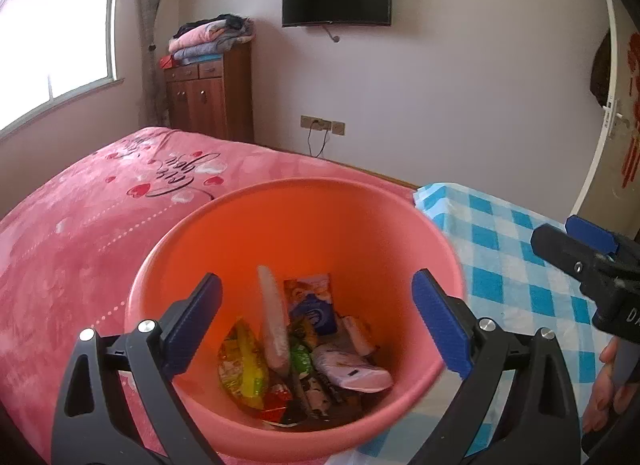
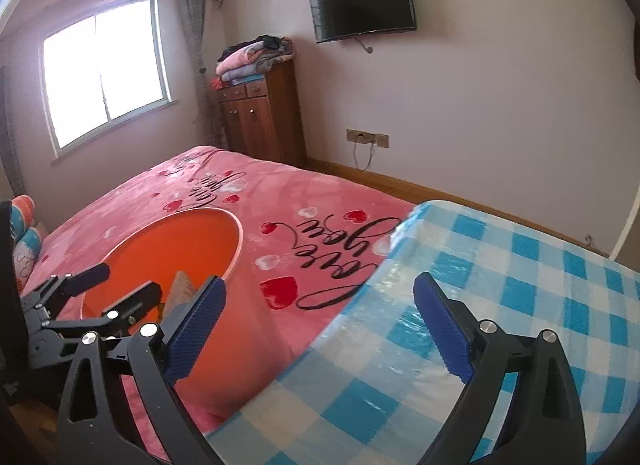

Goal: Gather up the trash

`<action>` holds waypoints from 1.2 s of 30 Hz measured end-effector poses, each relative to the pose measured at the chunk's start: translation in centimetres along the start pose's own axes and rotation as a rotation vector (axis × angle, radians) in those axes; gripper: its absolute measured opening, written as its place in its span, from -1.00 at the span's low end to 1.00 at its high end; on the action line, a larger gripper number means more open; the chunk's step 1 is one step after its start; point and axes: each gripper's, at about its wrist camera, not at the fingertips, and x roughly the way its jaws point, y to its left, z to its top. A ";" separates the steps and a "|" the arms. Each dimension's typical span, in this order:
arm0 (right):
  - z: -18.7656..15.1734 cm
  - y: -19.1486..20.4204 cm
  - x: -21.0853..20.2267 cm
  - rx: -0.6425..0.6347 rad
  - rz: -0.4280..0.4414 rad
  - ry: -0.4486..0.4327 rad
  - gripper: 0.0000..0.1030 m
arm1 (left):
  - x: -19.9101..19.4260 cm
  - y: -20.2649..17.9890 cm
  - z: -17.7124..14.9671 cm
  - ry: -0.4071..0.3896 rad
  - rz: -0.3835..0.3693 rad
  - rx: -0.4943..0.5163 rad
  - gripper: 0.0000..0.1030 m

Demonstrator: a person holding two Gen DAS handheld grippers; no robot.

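Orange bucket (image 1: 296,225) of wrappers (image 1: 248,369) beneath left gripper (image 1: 316,321), fingers spread empty, right gripper (image 2: 320,325) angled down over checked tabletop (image 2: 520,305), fingers released

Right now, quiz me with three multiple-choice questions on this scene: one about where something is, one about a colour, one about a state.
1. Where are the snack wrappers?
A. On the checked cloth
B. Inside the bucket
C. On the cabinet

2. What colour is the bucket?
A. Orange-pink
B. Green
C. White

3. How do the jaws of the left gripper stand?
A. Shut on a wrapper
B. Shut on nothing
C. Open with nothing between them

Answers:
1 B, the wrappers lie at its bottom.
2 A, its wall and rim show that colour.
3 C, the blue pads stand wide apart above the bucket.
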 end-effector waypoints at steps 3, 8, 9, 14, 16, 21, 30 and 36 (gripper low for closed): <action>-0.4 -0.9 -0.8 0.005 -0.032 -0.010 0.82 | -0.5 -1.2 0.2 -0.011 -0.006 0.026 0.87; -1.3 -2.9 -2.2 0.025 -0.078 -0.019 0.82 | -1.0 -3.0 0.3 -0.017 -0.030 0.048 0.87; -1.5 -3.3 -2.5 0.027 -0.089 -0.021 0.82 | -1.1 -3.4 0.2 -0.017 -0.035 0.054 0.87; -2.7 -5.4 -4.1 0.040 -0.148 -0.030 0.82 | -1.6 -6.0 0.0 -0.022 -0.070 0.093 0.87; -3.1 -6.2 -4.6 0.045 -0.168 -0.029 0.82 | -1.8 -7.0 -0.1 -0.023 -0.086 0.106 0.87; -4.4 -8.4 -6.3 0.074 -0.215 -0.033 0.82 | -2.1 -9.4 -0.4 -0.025 -0.124 0.137 0.87; -6.8 -12.4 -9.5 0.125 -0.314 -0.038 0.82 | -2.3 -13.5 -1.5 -0.017 -0.172 0.185 0.88; -8.4 -14.2 -11.2 0.148 -0.367 -0.038 0.82 | -2.3 -16.4 -2.4 -0.008 -0.212 0.213 0.88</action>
